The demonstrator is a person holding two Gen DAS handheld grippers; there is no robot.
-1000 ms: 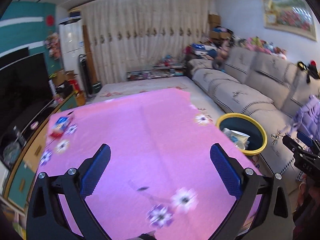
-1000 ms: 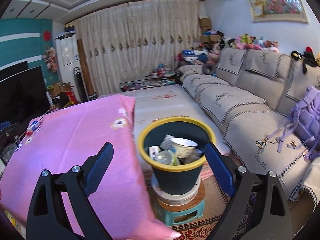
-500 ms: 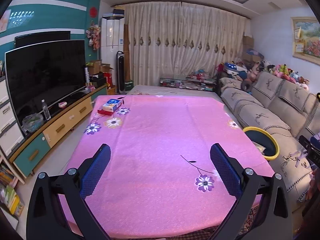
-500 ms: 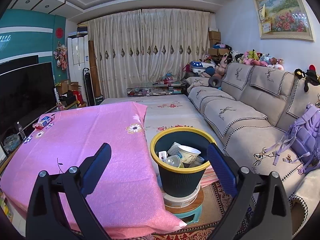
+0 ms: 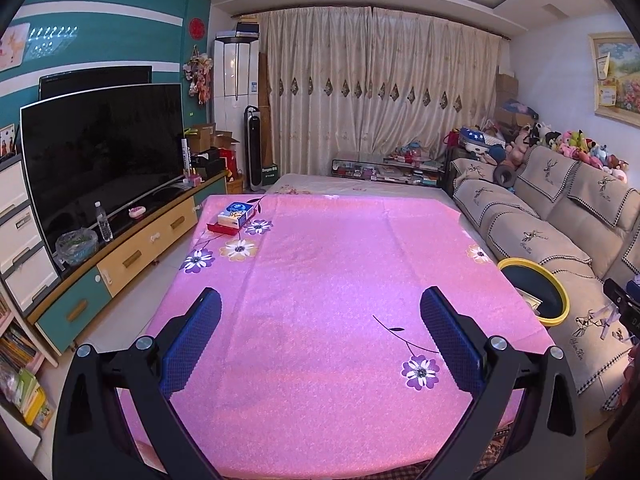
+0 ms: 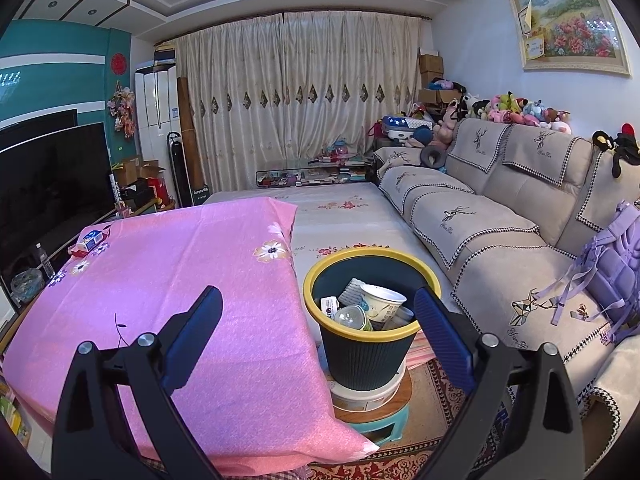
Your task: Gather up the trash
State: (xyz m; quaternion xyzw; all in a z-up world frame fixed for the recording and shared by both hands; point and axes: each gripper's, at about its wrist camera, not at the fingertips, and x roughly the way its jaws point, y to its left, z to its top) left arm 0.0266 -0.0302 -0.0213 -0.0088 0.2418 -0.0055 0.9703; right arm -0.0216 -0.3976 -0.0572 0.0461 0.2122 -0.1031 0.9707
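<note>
The left claw (image 5: pixel 320 334) hangs spread and empty above the pink-clothed counter (image 5: pixel 320 280). The right claw (image 6: pixel 318 330), also spread and empty, hovers just above the yellow-rimmed trash bin (image 6: pixel 368 350) beside the counter; a paper cup (image 6: pixel 382 306) lies inside the bin.

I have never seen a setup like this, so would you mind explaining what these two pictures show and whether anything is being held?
There is no robot: a person carries a two-finger gripper in each hand, and each has a fisheye camera looking along its fingers. The left view shows the left gripper, open and empty, above a table with a pink flowered cloth; a tissue box lies at its far left corner. The right view shows the right gripper, also open and empty, facing a yellow-rimmed bin beside the table. The bin holds a paper cup and other trash.
</note>
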